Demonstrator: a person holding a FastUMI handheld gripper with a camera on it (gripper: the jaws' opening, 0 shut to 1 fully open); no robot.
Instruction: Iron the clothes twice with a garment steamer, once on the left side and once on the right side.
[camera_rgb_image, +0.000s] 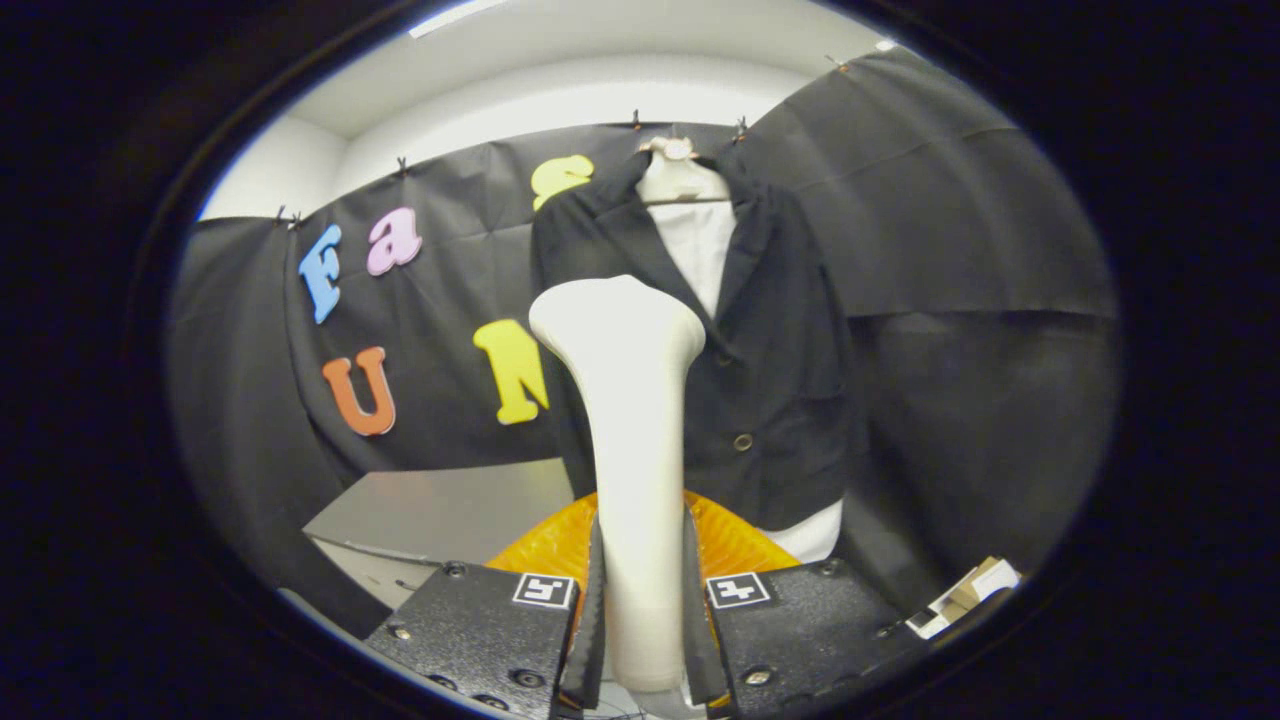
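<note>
Both fingers (596, 600) of the gripper (640, 610) clamp the white steamer (630, 400) upright, its head just before the black jacket (770, 330) on a hanger (672, 150), an orange basket (735, 540) behind it.

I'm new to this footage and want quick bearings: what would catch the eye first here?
The white steamer stands upright between the fingers of the gripper, which is shut on its handle, with the wide head at the top. Just beyond it hangs a dark jacket over a white shirt on a hanger. An orange base sits below, behind the fingers.
</note>
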